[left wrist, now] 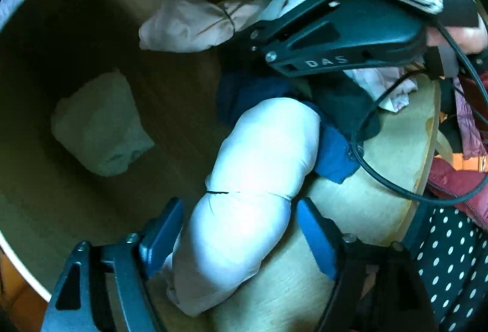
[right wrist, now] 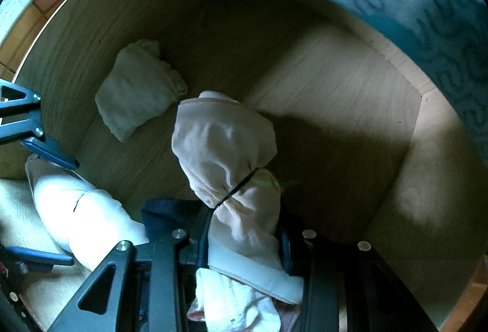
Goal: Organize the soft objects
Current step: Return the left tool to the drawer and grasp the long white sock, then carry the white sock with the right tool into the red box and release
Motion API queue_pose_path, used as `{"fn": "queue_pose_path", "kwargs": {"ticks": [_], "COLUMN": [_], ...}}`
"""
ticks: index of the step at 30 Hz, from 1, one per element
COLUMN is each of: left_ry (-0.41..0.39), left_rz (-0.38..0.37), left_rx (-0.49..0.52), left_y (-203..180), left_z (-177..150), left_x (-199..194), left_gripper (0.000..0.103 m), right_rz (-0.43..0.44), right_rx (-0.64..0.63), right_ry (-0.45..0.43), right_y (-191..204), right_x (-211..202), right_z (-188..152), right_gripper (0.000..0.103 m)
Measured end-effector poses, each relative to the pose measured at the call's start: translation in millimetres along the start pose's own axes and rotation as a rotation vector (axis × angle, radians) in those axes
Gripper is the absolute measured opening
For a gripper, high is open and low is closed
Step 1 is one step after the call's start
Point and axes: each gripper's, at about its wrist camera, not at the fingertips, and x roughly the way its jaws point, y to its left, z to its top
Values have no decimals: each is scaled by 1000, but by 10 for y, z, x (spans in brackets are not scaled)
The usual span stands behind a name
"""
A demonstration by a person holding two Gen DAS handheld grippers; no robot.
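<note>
While both grippers point down into a wooden drawer, three cloth bundles show in or over it. A pale folded cloth lies flat on the drawer floor at the upper left of the right wrist view, well apart from the others. The white bundle, tied round its middle with a thin black band, lies across the drawer's near wall, its long axis running from the lower centre of the left wrist view up toward dark blue cloth. The left gripper stands wide open on either side of it, pads not pressing. The right gripper is closed on a beige bundle, also banded, which points up the frame over the drawer floor.
</note>
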Motion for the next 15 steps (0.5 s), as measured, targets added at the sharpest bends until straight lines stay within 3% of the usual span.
{"fn": "queue_pose_path", "kwargs": {"ticks": [3, 6, 10, 15], "left_ry": [13, 3, -13, -74], "left_rz": [-37, -62, -6, 125], "left_rx": [-18, -43, -72, -73], "left_y": [50, 107, 160, 68], "left_z": [20, 50, 101, 116], "left_x": [53, 67, 75, 31], "left_gripper": [87, 84, 80, 80], "right_rz": [-4, -5, -6, -8], "right_rx": [-1, 3, 7, 8], "right_ry": [2, 0, -2, -5], "right_y": [18, 38, 50, 56], "right_x": [24, 34, 41, 45], "right_z": [28, 31, 18, 0], "right_gripper": [36, 36, 36, 36]}}
